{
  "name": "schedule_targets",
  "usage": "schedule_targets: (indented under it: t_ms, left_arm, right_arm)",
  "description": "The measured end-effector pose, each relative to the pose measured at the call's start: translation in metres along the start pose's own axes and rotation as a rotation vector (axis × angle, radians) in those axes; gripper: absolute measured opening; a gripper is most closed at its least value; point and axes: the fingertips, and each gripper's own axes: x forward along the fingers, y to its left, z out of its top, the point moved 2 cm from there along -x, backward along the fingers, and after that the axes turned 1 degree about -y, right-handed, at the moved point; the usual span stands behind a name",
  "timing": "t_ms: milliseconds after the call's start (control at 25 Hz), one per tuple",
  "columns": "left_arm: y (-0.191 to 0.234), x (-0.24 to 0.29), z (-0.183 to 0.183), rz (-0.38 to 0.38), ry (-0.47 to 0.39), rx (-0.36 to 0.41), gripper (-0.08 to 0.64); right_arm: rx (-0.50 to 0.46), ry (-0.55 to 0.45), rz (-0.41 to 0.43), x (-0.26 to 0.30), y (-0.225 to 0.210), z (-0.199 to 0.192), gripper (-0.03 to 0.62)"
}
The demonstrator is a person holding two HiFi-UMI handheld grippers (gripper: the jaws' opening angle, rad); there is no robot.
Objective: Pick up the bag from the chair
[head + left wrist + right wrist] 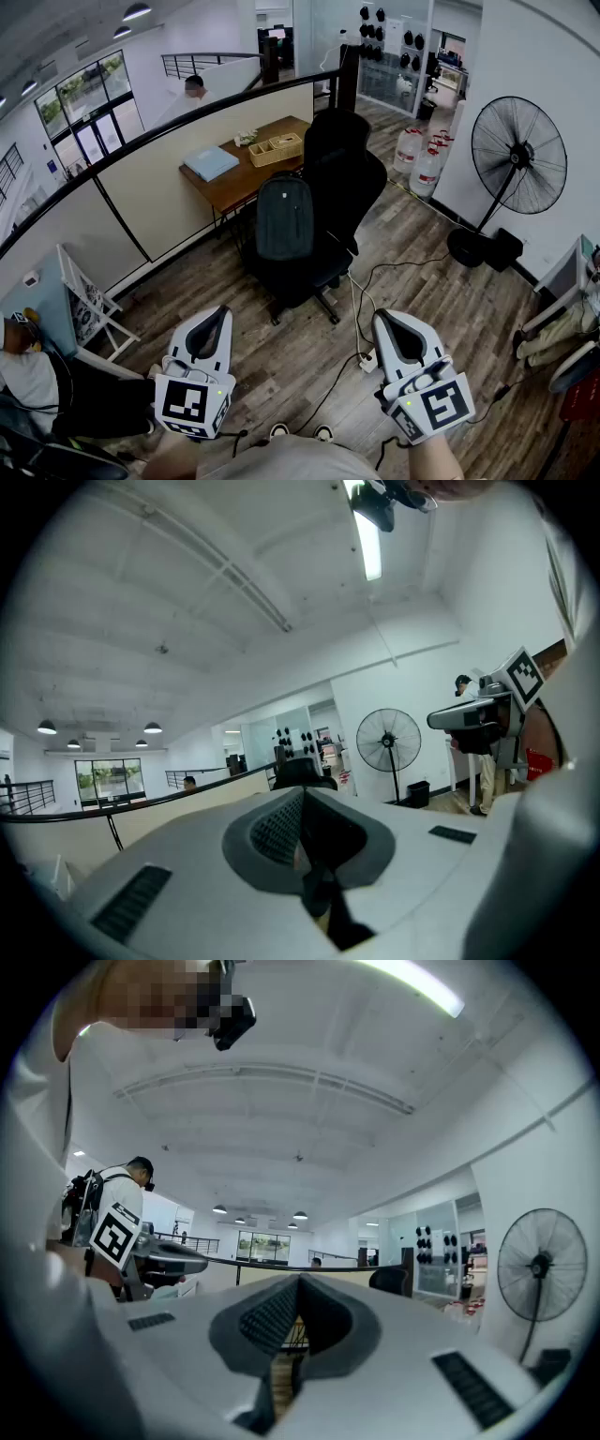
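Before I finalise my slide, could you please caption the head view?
Left gripper and right gripper, both shut, poised before the backpack on the chair.

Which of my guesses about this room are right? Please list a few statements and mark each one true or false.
1. The bag rests on the black chair. True.
2. The left tool is gripping the bag. False: it is held well short of the chair, its jaws together on nothing.
3. In the head view, the standing fan is to the right of the chair. True.
4. The right tool is wide open. False: its jaws are together.
5. The wooden desk has nothing on it. False: a blue folder and wooden trays lie on it.
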Motion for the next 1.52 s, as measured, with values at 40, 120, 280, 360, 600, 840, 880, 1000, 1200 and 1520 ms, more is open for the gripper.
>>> schedule_targets:
  t_ms: [40,120,280,360,600,840,880,1000,1200,1520]
  left_arm:
    - [0.000,0.000,0.002,0.000,-0.009,-0.001,0.006]
    - [-0.002,0.000,0.005,-0.002,-0.023,-0.003,0.006]
    - [-0.008,0.000,0.007,-0.010,-0.029,-0.008,0.006]
    - [-0.011,-0.001,0.009,-0.013,-0.030,-0.014,0.006]
    - [-0.019,-0.001,0.017,-0.043,-0.058,-0.056,0.006]
    - [-0.026,0.000,0.018,-0.051,-0.075,-0.119,0.021]
    - [-0.027,0.001,0.018,-0.052,-0.084,-0.146,0.123]
    - [-0.027,0.004,0.017,-0.001,-0.106,-0.150,0.418]
    - [-0.043,0.006,0.016,0.023,-0.103,-0.113,0.442]
    - [-0.072,0.003,0.015,0.051,-0.079,-0.100,0.442]
  right_arm:
    - [0.013,-0.006,0.001,0.000,-0.001,0.000,0.003]
    - [0.039,-0.017,-0.006,0.000,-0.004,0.001,0.003]
    - [0.039,-0.020,-0.047,-0.004,-0.011,0.000,0.003]
    - [0.034,-0.025,-0.049,-0.007,-0.012,0.001,0.003]
    - [0.032,-0.051,-0.048,-0.016,-0.015,0.003,0.003]
    - [0.060,-0.092,-0.052,-0.022,-0.025,0.008,0.053]
    - [0.073,-0.111,-0.055,-0.022,-0.027,0.010,0.254]
    - [0.036,-0.136,-0.103,-0.024,-0.037,0.011,0.578]
    - [0.042,-0.128,-0.099,-0.034,-0.047,0.003,0.592]
    - [0.036,-0.099,-0.075,-0.057,-0.066,-0.008,0.592]
